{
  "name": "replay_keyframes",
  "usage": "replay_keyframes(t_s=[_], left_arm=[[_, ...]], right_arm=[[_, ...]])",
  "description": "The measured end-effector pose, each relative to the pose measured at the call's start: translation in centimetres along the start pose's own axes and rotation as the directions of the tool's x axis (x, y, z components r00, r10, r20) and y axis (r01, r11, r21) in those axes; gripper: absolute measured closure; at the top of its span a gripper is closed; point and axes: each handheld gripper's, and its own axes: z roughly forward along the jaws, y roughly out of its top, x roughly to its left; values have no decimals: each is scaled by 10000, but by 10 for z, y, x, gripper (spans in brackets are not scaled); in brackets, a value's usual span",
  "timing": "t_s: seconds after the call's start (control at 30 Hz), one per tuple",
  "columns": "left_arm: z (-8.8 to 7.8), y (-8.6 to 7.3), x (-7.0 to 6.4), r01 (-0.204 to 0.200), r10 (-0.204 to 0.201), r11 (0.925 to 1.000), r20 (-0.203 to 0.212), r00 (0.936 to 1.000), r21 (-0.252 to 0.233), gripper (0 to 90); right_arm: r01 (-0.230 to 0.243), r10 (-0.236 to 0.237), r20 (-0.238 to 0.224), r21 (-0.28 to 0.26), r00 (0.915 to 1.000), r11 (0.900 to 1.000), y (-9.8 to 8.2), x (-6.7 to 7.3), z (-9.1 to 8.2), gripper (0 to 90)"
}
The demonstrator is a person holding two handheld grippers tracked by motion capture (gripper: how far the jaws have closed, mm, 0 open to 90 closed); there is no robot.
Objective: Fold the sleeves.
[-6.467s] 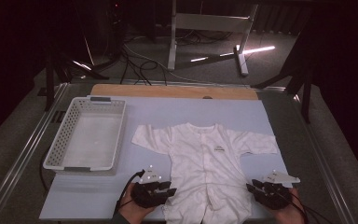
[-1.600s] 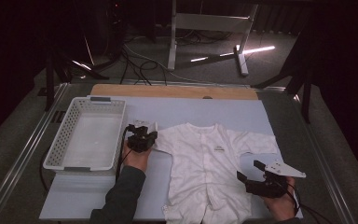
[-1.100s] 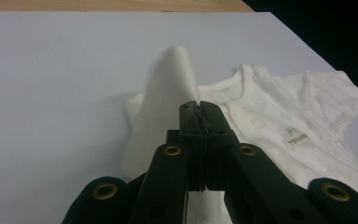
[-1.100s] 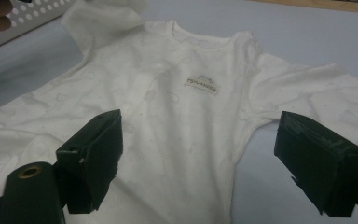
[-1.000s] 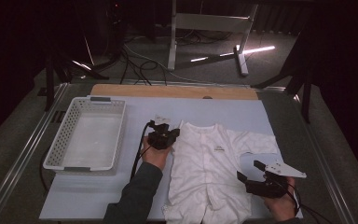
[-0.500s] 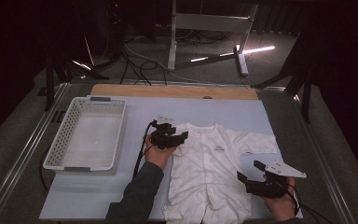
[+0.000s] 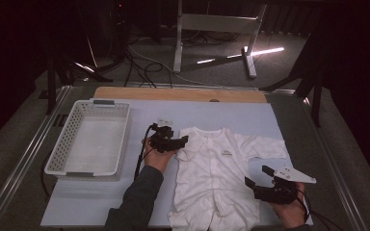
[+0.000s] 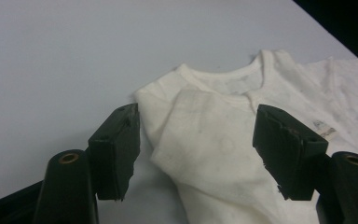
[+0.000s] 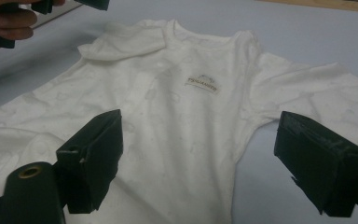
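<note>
My left claw just opened, folded sleeve of the white baby garment loose between its jaws, right claw wide open, empty, above the garment's side on the desk

Showing one small printed label on the chest of the white baby garment, just below the neckline, toward the far edge of the surface. Reading only as a short dark word under a tiny arched mark; letters staying too blurred and small for making out.
</note>
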Motion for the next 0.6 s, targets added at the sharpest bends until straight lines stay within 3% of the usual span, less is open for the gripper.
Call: replay_keyframes(t_s=[0.6], left_arm=[[18, -10, 8, 278, -278, 9967, -8, 9996, 757, 436]], right_arm=[[-24, 24, 1, 10, 10000, 10000, 0, 1, 0, 154]])
